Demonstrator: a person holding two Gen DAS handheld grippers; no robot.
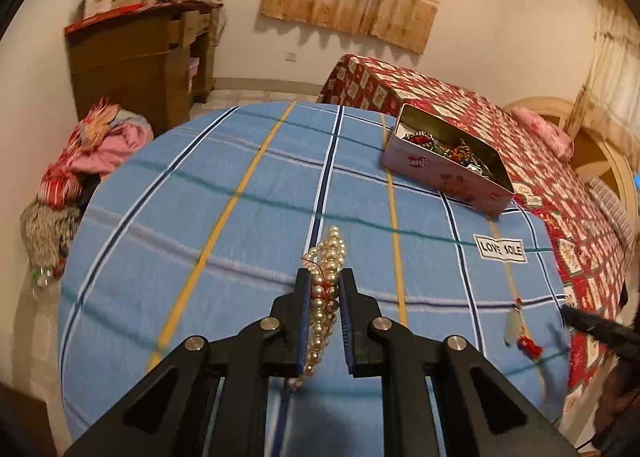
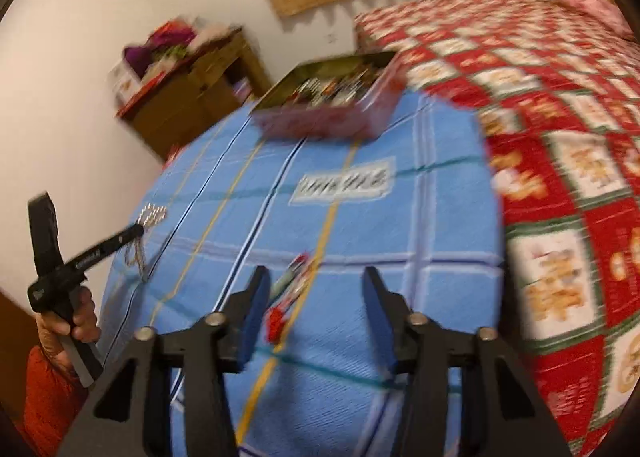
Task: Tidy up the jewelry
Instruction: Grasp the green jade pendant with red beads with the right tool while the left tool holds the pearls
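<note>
Left wrist view: left gripper (image 1: 325, 285) pinched on pearl necklace (image 1: 325, 277), lifted over blue cloth (image 1: 200, 217), likely bound for tin (image 1: 448, 173) of jewelry far right. Red-tasselled pendant (image 1: 520, 329) lies near.

Right wrist view, blurred: right gripper (image 2: 316, 289) wide apart, empty, over pendant (image 2: 290, 293), probably next pickup. Only here: hand (image 2: 68, 321) on left gripper's handle.

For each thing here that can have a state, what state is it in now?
Left claw: shut on the pearl necklace.
Pearl necklace: held, lifted above the blue cloth.
Right claw: open, holding nothing.
Red tassel pendant: lying on the cloth.
Tin box: open, lid off, jewelry inside.
</note>
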